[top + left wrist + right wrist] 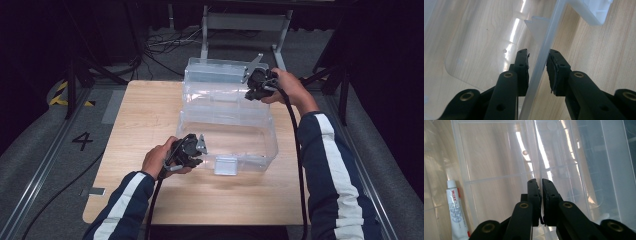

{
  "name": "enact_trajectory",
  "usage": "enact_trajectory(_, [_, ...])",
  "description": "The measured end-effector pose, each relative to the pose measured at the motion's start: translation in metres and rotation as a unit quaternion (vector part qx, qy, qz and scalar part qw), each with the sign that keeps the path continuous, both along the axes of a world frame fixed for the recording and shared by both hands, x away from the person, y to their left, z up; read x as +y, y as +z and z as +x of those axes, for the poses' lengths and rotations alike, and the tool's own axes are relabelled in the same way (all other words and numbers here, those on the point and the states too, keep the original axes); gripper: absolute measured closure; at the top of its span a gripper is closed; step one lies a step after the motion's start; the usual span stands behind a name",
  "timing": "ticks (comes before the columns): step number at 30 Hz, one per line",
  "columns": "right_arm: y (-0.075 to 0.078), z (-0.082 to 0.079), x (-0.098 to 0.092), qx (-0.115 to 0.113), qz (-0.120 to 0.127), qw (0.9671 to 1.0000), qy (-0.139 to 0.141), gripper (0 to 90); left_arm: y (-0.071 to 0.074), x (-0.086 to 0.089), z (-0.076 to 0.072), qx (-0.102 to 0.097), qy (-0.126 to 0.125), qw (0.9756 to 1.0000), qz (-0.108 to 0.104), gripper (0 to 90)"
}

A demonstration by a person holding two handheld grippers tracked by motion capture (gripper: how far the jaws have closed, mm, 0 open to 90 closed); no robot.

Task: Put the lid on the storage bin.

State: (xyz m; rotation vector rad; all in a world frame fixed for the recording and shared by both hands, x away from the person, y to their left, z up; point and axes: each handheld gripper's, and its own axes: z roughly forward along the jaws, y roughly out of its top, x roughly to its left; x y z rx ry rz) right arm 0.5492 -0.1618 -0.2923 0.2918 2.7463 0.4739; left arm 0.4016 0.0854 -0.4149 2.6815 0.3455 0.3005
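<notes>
Left hand-held gripper (pixel 537 60) astride clear box (pixel 227 131) front wall, right hand-held gripper (pixel 540 185) pinching lid (pixel 215 75)

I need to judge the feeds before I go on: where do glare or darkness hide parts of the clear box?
High view: the surroundings are nearly black, the table evenly lit, and the clear box has pale, low-contrast walls. Left gripper view: a bright streak of glare runs down the box wall beside the left gripper. Right gripper view: white glare bands above the right gripper wash out the lid; the white tube stays readable.
</notes>
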Motion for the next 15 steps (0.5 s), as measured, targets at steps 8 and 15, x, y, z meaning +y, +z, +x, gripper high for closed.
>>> enact_trajectory(8, [0.006,-0.010,0.003,0.004,-0.005,0.9998,0.018,88.6,0.000,0.000,-0.001,0.004,0.011,0.9999,-0.009,70.7])
enact_trajectory(15, [0.008,-0.016,0.005,0.000,-0.017,0.9996,0.022,88.7,-0.001,0.000,-0.001,0.002,0.013,0.9999,-0.010,70.1])
